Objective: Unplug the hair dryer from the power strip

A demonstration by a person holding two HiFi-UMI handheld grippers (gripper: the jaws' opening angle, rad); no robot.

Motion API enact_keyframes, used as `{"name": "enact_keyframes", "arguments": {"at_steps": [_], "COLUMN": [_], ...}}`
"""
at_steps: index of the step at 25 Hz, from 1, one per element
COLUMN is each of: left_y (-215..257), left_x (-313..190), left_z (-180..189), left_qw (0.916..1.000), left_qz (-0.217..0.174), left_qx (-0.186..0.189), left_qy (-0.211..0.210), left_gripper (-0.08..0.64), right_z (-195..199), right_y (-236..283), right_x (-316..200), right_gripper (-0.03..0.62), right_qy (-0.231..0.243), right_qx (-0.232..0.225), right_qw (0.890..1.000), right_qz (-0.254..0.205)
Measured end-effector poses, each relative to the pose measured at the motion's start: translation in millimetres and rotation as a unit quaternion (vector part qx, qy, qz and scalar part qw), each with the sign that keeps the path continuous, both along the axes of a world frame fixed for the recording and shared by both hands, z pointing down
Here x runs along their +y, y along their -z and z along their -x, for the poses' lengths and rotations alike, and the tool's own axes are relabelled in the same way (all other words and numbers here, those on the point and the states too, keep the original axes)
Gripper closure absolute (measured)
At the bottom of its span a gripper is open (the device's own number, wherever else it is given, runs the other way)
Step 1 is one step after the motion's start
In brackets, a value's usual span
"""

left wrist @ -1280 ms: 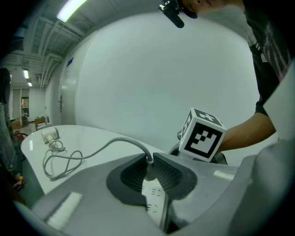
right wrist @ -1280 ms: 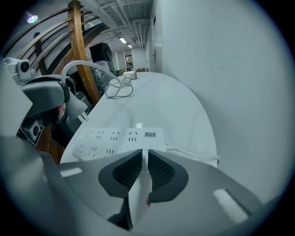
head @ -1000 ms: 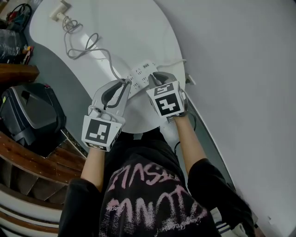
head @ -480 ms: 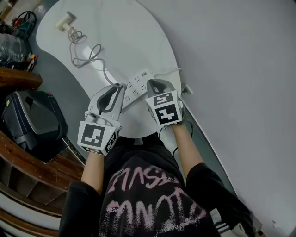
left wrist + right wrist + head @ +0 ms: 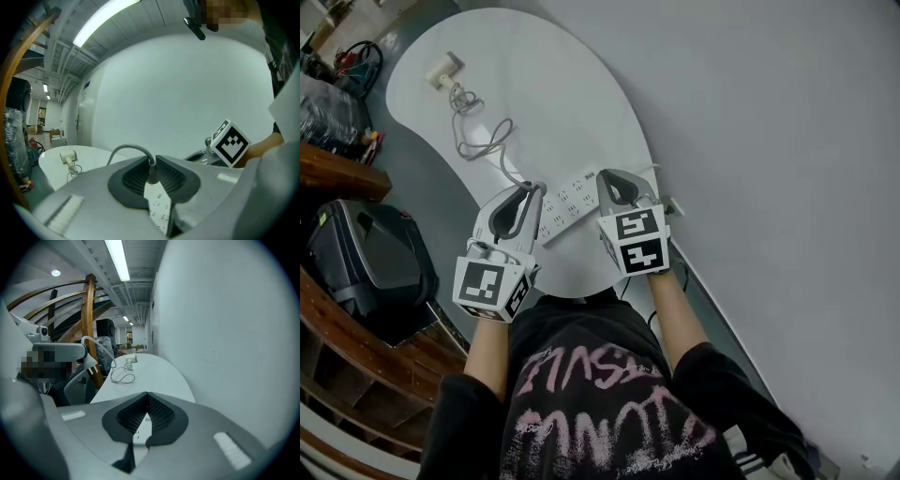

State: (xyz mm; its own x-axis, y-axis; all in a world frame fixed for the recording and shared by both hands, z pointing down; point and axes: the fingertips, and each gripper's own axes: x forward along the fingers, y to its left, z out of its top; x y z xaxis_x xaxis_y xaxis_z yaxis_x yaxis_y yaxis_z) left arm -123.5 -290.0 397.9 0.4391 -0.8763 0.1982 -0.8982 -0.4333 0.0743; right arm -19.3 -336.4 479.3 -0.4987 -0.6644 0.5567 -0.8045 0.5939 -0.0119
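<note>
Here are both pairs of tongs, low on the white bench (image 5: 572, 94), meeting at the power strip (image 5: 565, 199) just left of centre in the head view. The left tongs (image 5: 533, 187) sit at the strip's left end, pressed together on the grey cord (image 5: 478, 131). In the left gripper view the cord arcs up out of the closed tips (image 5: 151, 165) and runs straight down to the white strip (image 5: 159, 208) below (whether the plug is seated or out, I cannot tell). The right tongs (image 5: 615, 176) are over the strip's right end. In the right gripper view their tips (image 5: 147, 394) meet with nothing between them, and the strip (image 5: 140, 428) shows through the opening behind the pads. The hair dryer (image 5: 441, 71) lies well away at the upper left of the head view, its cord looping down across the bench to the left tongs.
</note>
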Motion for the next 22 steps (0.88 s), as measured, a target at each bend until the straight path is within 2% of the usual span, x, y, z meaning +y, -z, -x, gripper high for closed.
{"name": "enact_keyframes", "arguments": {"at_steps": [11, 22], "left_y": [24.6, 41.1], "left_x": [2.5, 4.5], "left_z": [10.2, 19.1], "left_qw": [0.9993, 0.9977], "left_qz": [-0.029, -0.048], "left_qx": [0.001, 0.000], "left_qy": [0.024, 0.047], "left_gripper": [0.509, 0.509], "right_z": [-1.9, 7.3], "right_y": [59.6, 101.3], "right_x": [-4.5, 4.2], "right_gripper": [0.566, 0.566], "right_qy": [-0.014, -0.003], "right_qx": [-0.037, -0.072], "right_qw": [0.996, 0.987], "right_qz": [-0.084, -0.142]}}
